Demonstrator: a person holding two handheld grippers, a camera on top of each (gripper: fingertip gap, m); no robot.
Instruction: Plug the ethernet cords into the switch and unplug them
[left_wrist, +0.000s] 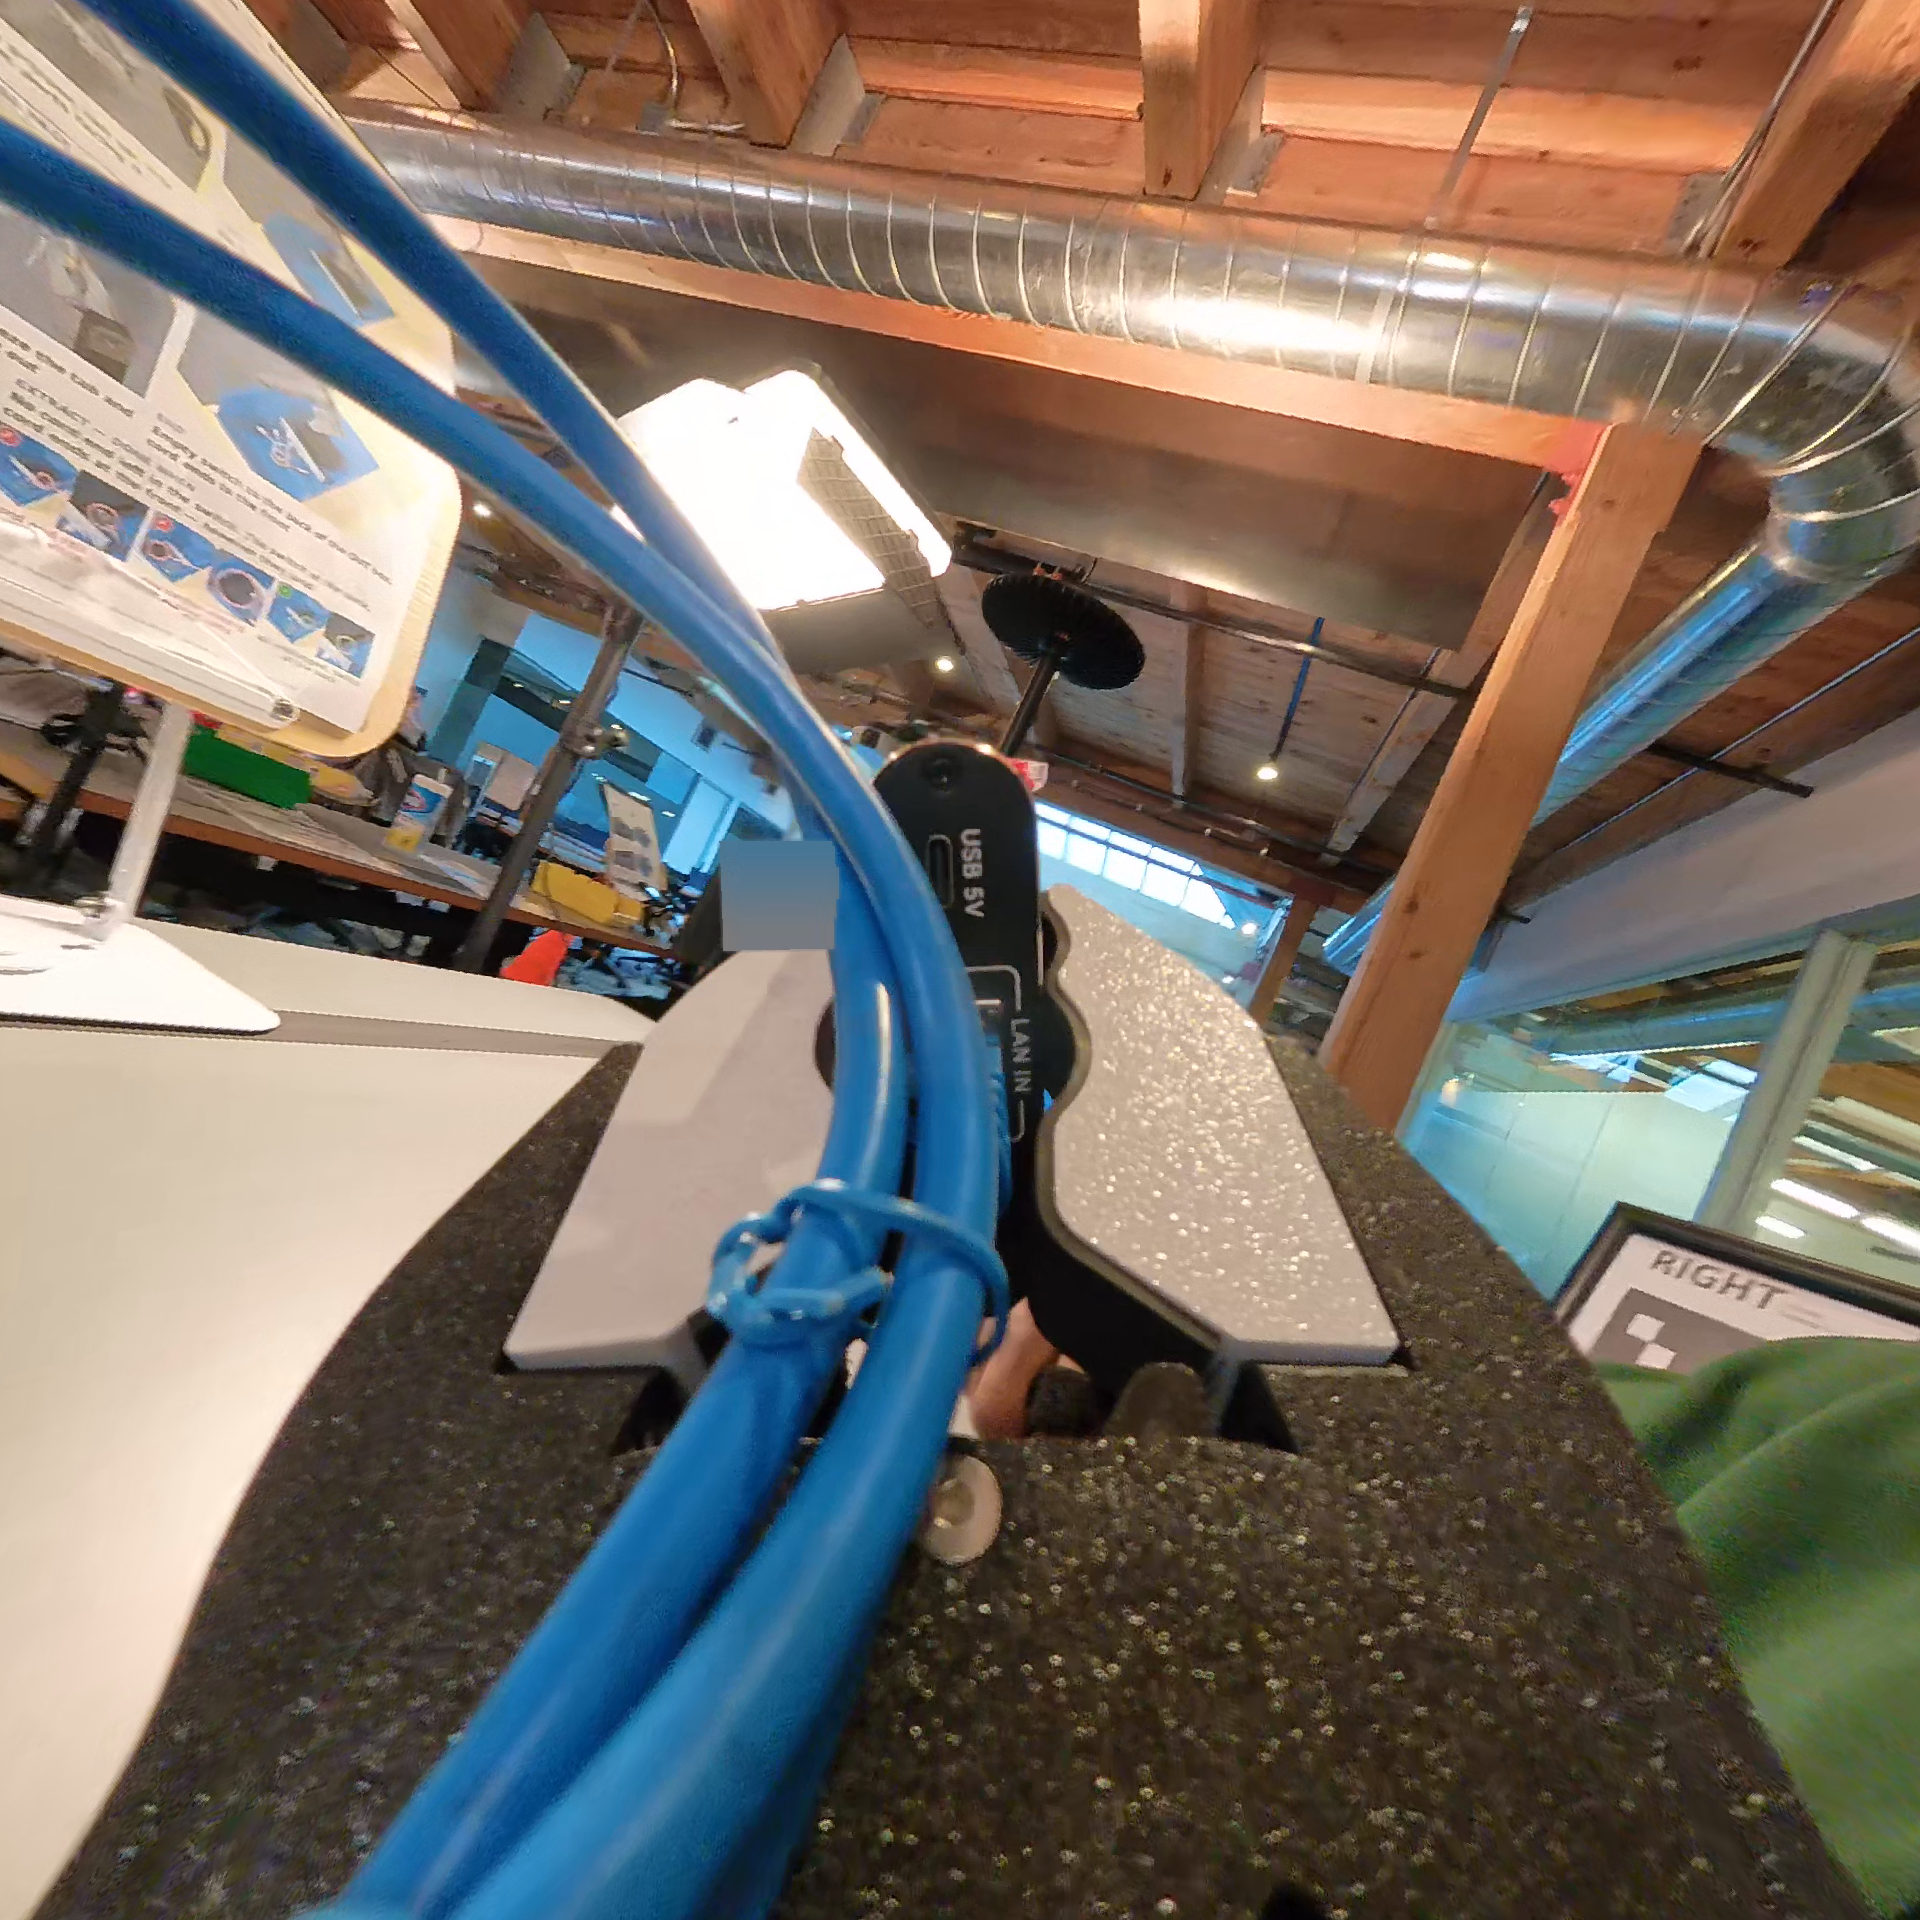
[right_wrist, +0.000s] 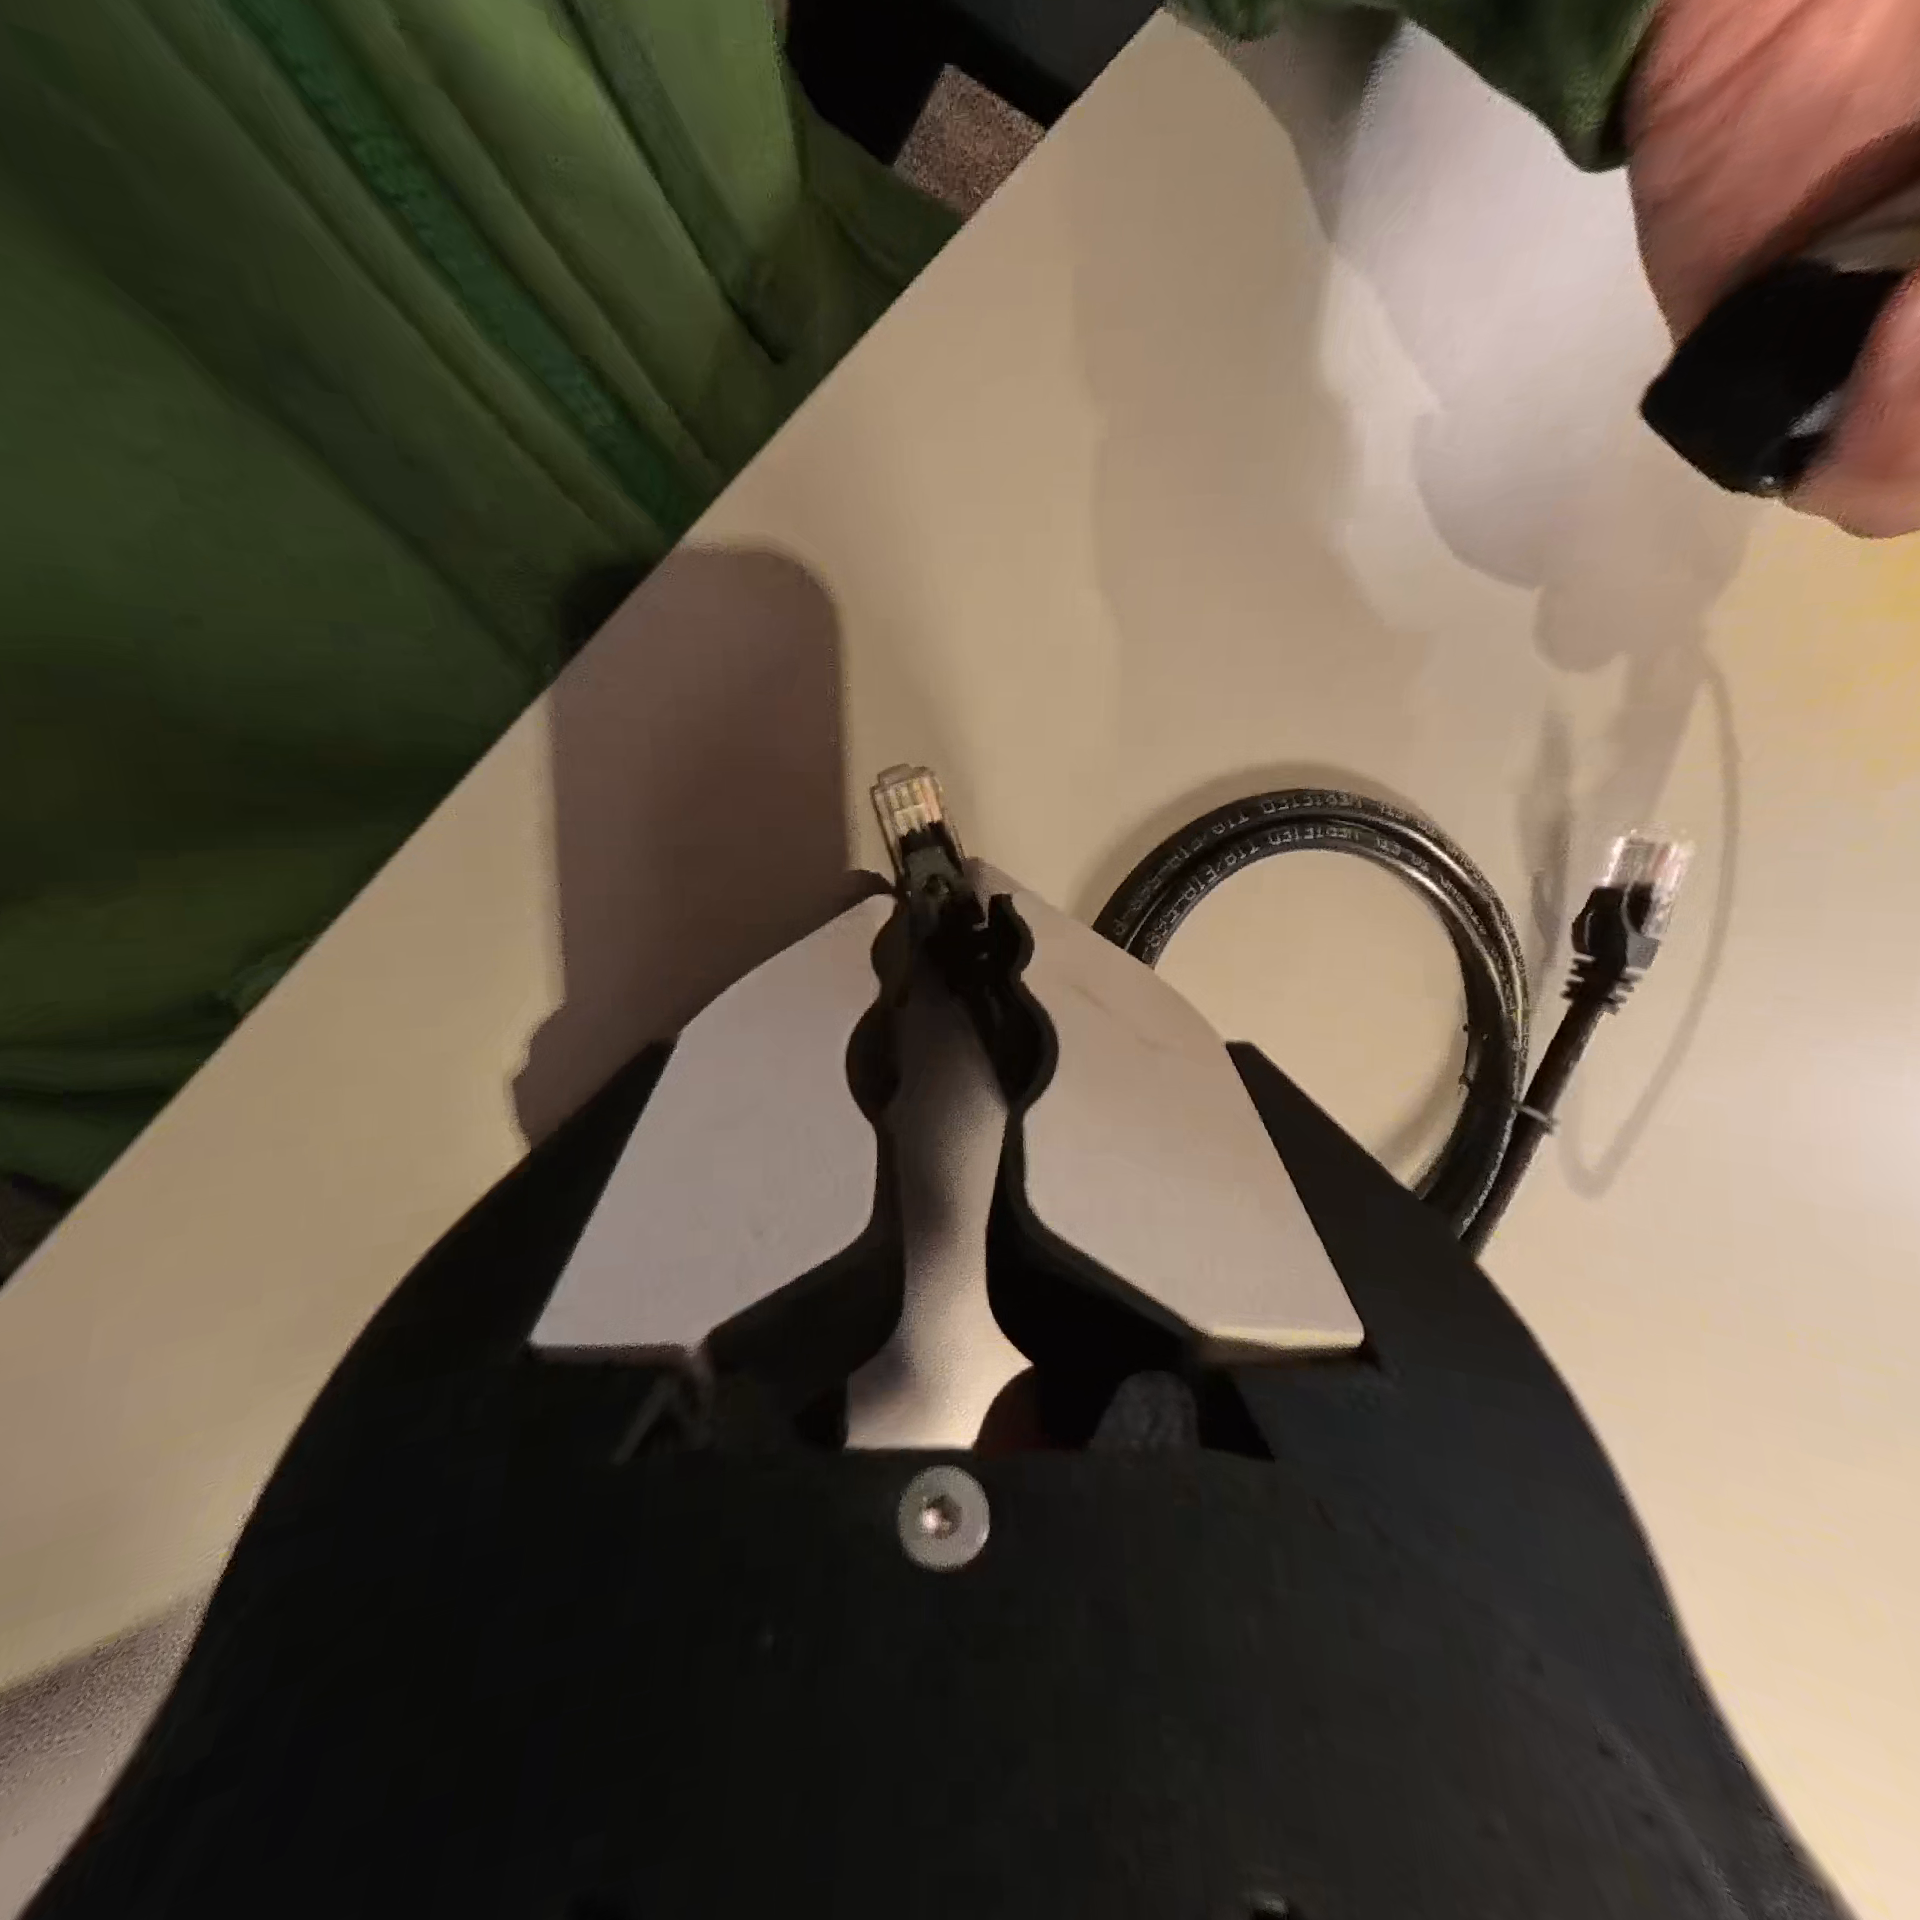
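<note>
In the left wrist view, a bundle of blue ethernet cord (left_wrist: 665, 1558) runs nearest the camera, up from the lower left over the black foam body, bound by a thin blue twist tie (left_wrist: 821, 1273), then arcs away to the upper left. Beyond the tie, the left tongs (left_wrist: 1023, 997) are clamped on the switch (left_wrist: 982, 883), a slim black device standing on end, its long axis pointing up and away from the camera, its port face turned toward the lens. The blue cord's end sits at the lower port between the grey pads. To the left lies the pale tabletop (left_wrist: 208, 1195), with an instruction sheet (left_wrist: 197, 416) on a stand behind it. Overhead run a silver duct (left_wrist: 1039, 270) and wooden beams.

In the right wrist view, the right tongs (right_wrist: 940, 914) are closed on the boot of a black ethernet cord (right_wrist: 1455, 935); its clear plug (right_wrist: 909, 805) juts past the tips, pointing forward and slightly left. Just right of the tips the cord's coil lies flat on the tabletop (right_wrist: 1143, 520), and its other plug (right_wrist: 1642, 868) points away. Farther off at upper right, a hand (right_wrist: 1766, 208) grips a black handle; a green garment (right_wrist: 312, 416) fills the left.
</note>
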